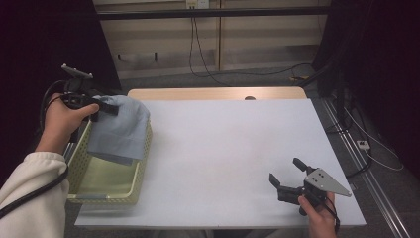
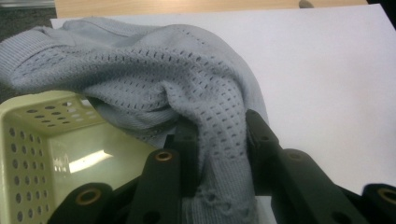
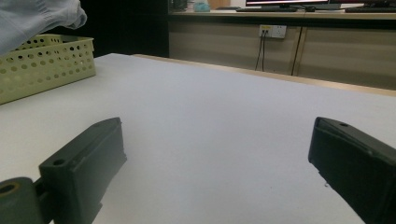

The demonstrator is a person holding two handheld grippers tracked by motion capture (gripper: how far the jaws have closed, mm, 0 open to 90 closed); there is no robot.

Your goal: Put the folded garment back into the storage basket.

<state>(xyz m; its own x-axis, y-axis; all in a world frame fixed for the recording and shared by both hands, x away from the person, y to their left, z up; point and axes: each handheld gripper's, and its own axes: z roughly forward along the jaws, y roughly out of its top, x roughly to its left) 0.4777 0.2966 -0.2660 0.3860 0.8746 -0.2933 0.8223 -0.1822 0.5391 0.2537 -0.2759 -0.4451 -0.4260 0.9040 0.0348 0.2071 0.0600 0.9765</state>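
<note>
High view: a pale grey-blue knitted cloth [image 1: 120, 128] hangs over the far end of a perforated yellow-green plastic basket [image 1: 106, 188] at the left edge of the white table [image 1: 223, 148], held up by the left gripper [image 1: 101, 108]; in the left gripper view its jaws are clamped on a bunched fold of the cloth, whose open mesh of small holes and ribbed, slightly frayed hem show clearly; the right gripper [image 1: 287, 176] sits low near the table's near right corner, jaws spread wide with nothing between them.
</note>
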